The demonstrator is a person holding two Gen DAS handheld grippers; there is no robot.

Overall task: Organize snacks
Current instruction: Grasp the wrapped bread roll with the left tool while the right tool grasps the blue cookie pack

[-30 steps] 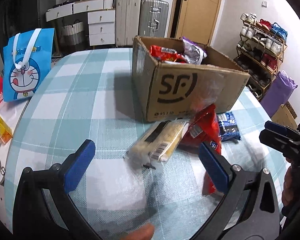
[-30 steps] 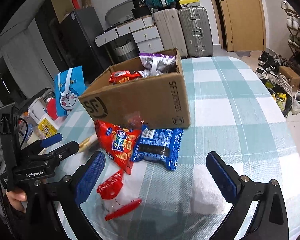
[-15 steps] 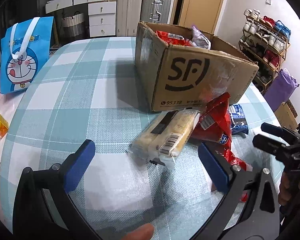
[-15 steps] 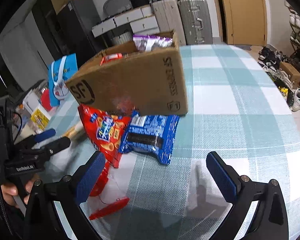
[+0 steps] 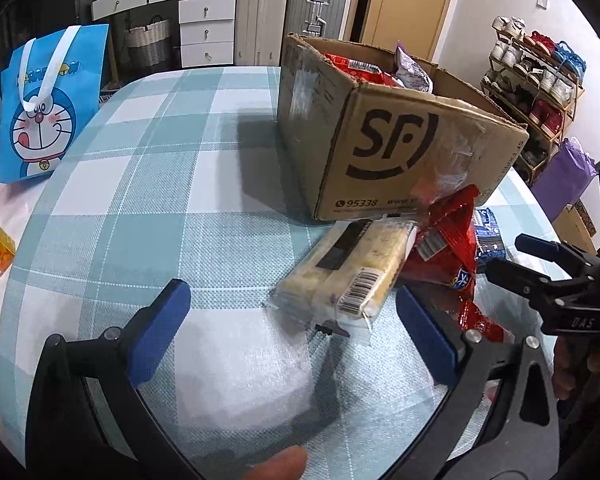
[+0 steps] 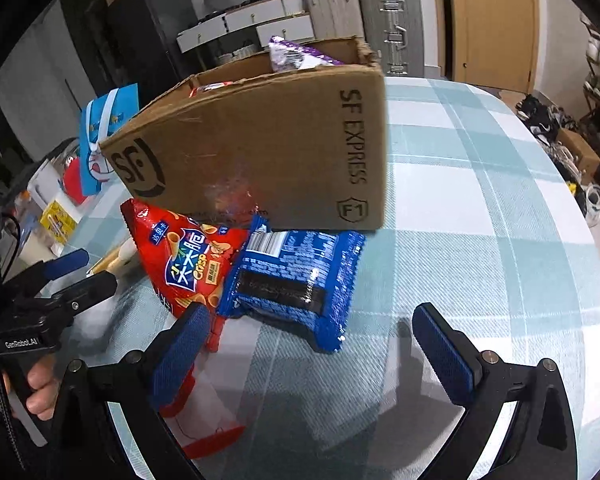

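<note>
The left gripper (image 5: 292,328) hovers low, jaws spread, facing the clear cracker pack (image 5: 350,274). The right gripper (image 6: 312,344) hovers equally wide before the blue cookie pack (image 6: 296,276) beside the SF cardboard box (image 6: 268,148).

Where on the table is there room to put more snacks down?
Bare tablecloth lies between the Doraemon bag and the cardboard box, and right of the box. In front of the box it is crowded: red chips bag, blue cookie pack, clear-wrapped pack.
</note>
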